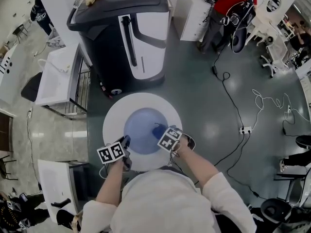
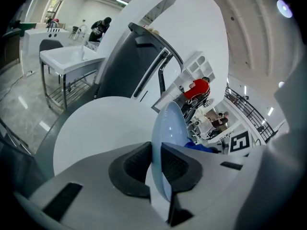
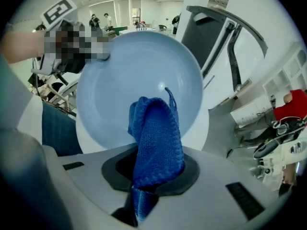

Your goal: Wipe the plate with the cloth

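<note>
White table [image 1: 112,119] below; left claw [image 2: 155,166] clamped on plate [image 2: 170,123] rim; right claw [image 3: 152,172] pinching cloth [image 3: 156,137], seemingly against plate.

Right tool [image 3: 152,175]: jaws clamped on folded blue knitted cloth [image 3: 156,138]; round pale-blue plate [image 3: 115,80] directly ahead, cloth tip over its face.

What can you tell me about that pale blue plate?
The plate is round, pale blue, smooth and glossy, with a shallow dip. It sits over the round white table. The left gripper is shut on its near rim; the blue cloth in the right gripper is over its face.
</note>
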{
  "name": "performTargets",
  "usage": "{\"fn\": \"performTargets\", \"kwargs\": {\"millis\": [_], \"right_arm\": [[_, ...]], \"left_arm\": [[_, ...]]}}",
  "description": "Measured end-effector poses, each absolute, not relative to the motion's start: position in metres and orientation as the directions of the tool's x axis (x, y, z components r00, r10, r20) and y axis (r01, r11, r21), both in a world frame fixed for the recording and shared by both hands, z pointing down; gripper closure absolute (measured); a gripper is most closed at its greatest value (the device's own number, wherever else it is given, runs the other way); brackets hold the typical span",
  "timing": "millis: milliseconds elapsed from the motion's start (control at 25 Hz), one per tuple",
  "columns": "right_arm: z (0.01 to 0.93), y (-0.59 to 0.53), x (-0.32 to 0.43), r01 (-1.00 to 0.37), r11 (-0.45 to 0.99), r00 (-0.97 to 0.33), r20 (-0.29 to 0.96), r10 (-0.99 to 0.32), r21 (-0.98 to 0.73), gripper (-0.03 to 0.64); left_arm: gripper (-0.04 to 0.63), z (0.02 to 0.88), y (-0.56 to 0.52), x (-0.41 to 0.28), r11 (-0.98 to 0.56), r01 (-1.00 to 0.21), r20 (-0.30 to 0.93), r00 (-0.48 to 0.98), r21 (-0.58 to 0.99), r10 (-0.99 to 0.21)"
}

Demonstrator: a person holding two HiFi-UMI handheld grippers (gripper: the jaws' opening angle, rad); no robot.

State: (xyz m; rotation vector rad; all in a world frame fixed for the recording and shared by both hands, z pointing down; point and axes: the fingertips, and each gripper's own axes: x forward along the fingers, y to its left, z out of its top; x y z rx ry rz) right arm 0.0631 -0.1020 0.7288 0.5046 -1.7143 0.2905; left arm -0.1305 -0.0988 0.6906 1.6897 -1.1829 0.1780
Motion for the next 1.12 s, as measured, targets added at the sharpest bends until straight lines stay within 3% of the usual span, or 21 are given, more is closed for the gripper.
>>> {"fn": "performTargets", "kwargs": {"millis": [160,360,880,1120], "right_arm": [[0.712,-0.138,0.077,-0.602,0.783,-0.155,0.938,-0.309,0.158,0.528],[0.688,-0.158,0.064,-0.7,0.7,-0.271,0.856,-0.44,0.138,0.528],[0.639,-0.158,0.05,-0.777,0.63,-0.485,0.642,-0.594,-0.004,0.528],[0.589,-0.154,0.047,-0.785,0.61,-0.588,0.431,-0.684,-0.103,0.528]], "left_arm": [[0.549,0.692,-0.09,-0.116,-0.024,-0.752,0.603,0.546,0.659,-0.582],[0.549,0.694,-0.086,-0.113,0.0,-0.743,0.605,0.544,0.669,-0.582],[0.549,0.707,-0.095,-0.14,0.134,-0.69,0.603,0.499,0.711,-0.623],[0.549,0.712,-0.098,-0.146,0.168,-0.673,0.603,0.489,0.721,-0.63]]}}
